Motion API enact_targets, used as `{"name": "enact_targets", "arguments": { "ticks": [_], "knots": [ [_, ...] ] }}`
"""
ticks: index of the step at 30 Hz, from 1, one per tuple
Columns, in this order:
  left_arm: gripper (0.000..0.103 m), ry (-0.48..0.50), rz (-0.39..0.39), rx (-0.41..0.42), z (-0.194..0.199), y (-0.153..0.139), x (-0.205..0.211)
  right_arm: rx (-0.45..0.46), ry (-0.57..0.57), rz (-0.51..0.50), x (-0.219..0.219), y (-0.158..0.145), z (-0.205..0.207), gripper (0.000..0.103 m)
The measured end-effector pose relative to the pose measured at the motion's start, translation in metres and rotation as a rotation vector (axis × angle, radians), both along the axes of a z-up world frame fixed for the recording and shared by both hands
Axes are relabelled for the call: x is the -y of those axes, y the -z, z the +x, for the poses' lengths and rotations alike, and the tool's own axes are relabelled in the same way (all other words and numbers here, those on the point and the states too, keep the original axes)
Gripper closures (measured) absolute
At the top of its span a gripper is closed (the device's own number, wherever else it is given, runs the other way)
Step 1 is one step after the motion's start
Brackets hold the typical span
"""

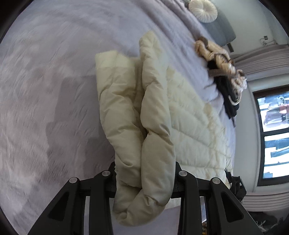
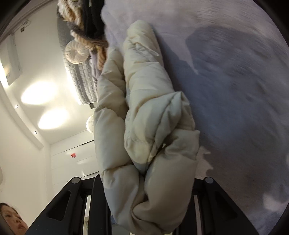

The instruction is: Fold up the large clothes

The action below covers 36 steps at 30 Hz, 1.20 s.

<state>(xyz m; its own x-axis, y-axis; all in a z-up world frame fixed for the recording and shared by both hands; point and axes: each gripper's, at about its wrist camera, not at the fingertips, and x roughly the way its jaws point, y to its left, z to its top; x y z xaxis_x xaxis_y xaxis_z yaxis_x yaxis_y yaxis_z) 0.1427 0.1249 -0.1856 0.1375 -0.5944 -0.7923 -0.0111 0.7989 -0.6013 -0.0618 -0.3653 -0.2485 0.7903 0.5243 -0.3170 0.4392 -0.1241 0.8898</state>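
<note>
Puffy cream fabric fills the space right in front of both cameras, because each gripper is pinching a bunch of the same coat. On the left side, the left gripper has its two black fingers squeezed tight on a thick roll of the coat, and the rest of the coat trails away from it over the gray bed. Part of it looks lifted off the bed, and the wide quilted part beyond seems to lie flat. Farther right on the bed sits a small pile of other clothes, tan and black, near a round white pillow. On the right side, the right gripper is also clamped on a fat wad of the coat, and its fingertips are hidden under the fabric. I think the coat is light and very soft, so it will flop and puff back up when pressed. Its smooth shell looks slippery, so a thin pinch could slide out. A good place to hold seems to be a thick seam or edge, with lots of fabric between the fingers.
</note>
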Motion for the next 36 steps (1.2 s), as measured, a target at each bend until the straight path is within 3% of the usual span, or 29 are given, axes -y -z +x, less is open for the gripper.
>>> {"name": "enact_targets", "arguments": {
  "ticks": [2, 4, 7, 9, 11, 21, 26, 27, 28, 29, 36],
  "knots": [
    [0.060, -0.006, 0.023, -0.023, -0.004, 0.006, -0.002, -0.043, -0.002, -0.005, 0.003, 0.005, 0.007, 0.070],
    [0.045, -0.020, 0.081, -0.034, -0.006, 0.008, -0.003, -0.078, -0.001, -0.010, 0.006, 0.008, 0.009, 0.066],
    [0.043, -0.007, 0.124, -0.036, -0.007, 0.004, -0.007, -0.120, -0.005, -0.031, 0.009, 0.002, 0.012, 0.058],
    [0.028, -0.003, 0.168, -0.024, -0.008, -0.002, -0.009, -0.134, -0.011, -0.054, 0.013, -0.008, 0.015, 0.044],
    [0.028, 0.009, 0.208, 0.009, -0.009, -0.011, -0.012, -0.148, -0.023, -0.081, 0.016, -0.020, 0.019, 0.038],
    [0.028, 0.077, 0.328, 0.048, -0.011, -0.039, -0.012, -0.311, -0.056, -0.256, 0.026, -0.067, 0.027, 0.033],
    [0.027, 0.072, 0.349, 0.049, -0.009, -0.048, -0.009, -0.376, -0.105, -0.462, 0.018, -0.106, 0.033, 0.033],
    [0.019, 0.071, 0.356, 0.049, -0.008, -0.050, -0.009, -0.380, -0.119, -0.505, 0.018, -0.114, 0.036, 0.032],
    [0.004, 0.071, 0.367, 0.055, -0.008, -0.052, -0.008, -0.381, -0.141, -0.552, 0.017, -0.125, 0.045, 0.030],
    [0.001, 0.070, 0.377, 0.070, -0.007, -0.054, -0.005, -0.376, -0.161, -0.577, 0.015, -0.132, 0.052, 0.023],
    [0.001, 0.096, 0.398, 0.091, -0.002, -0.060, 0.003, -0.336, -0.312, -0.653, -0.018, -0.147, 0.078, 0.018]
  ]
}}
